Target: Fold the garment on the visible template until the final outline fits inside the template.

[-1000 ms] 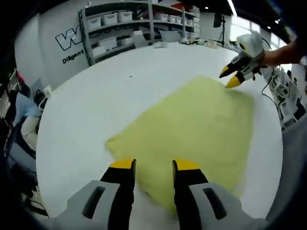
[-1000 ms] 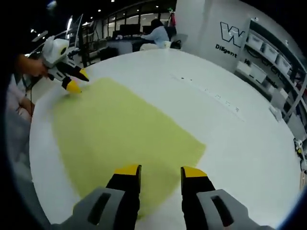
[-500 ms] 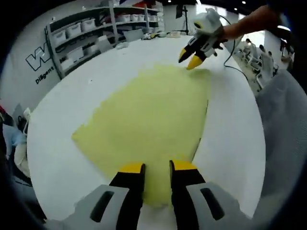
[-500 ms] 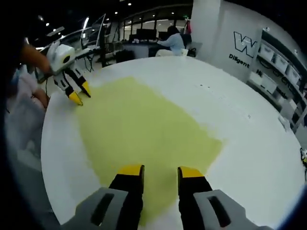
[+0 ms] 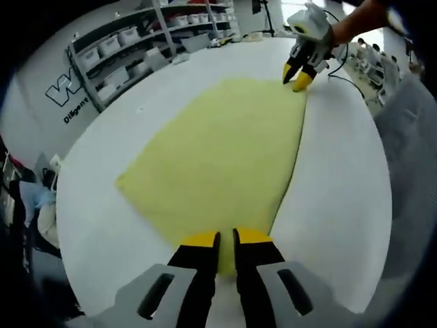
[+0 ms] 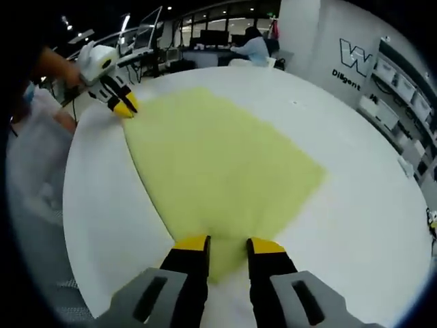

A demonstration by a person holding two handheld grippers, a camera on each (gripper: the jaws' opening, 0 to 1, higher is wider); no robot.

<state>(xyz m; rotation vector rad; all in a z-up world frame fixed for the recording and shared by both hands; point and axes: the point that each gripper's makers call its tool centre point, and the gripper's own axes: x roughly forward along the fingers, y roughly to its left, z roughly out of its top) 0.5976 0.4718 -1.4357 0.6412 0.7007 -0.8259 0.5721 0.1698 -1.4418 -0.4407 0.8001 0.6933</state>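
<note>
A pale yellow garment point(image 5: 218, 143) lies flat as a four-cornered sheet on the round white table point(image 5: 341, 191). My left gripper point(image 5: 227, 239) is at the garment's near corner, its jaws almost together with the corner's tip pinched between them. In the right gripper view the same garment point(image 6: 218, 157) spreads away from my right gripper point(image 6: 228, 244). Those jaws stand a little apart, with another corner lying between them. Each gripper shows at the far corner in the other view: the right gripper point(image 5: 299, 76) and the left gripper point(image 6: 124, 108), each held by a hand.
Shelves with white bins point(image 5: 130, 55) stand behind the table along a wall with a logo. A person sits at a desk point(image 6: 256, 48) in the background. A cable point(image 5: 341, 72) trails off the table edge. The holder's clothing hangs close beside the table's edge point(image 6: 34, 157).
Both grippers have come down to two corners along one edge of the garment. The left jaws have closed from wide apart to nearly touching. The right jaws have narrowed a little.
</note>
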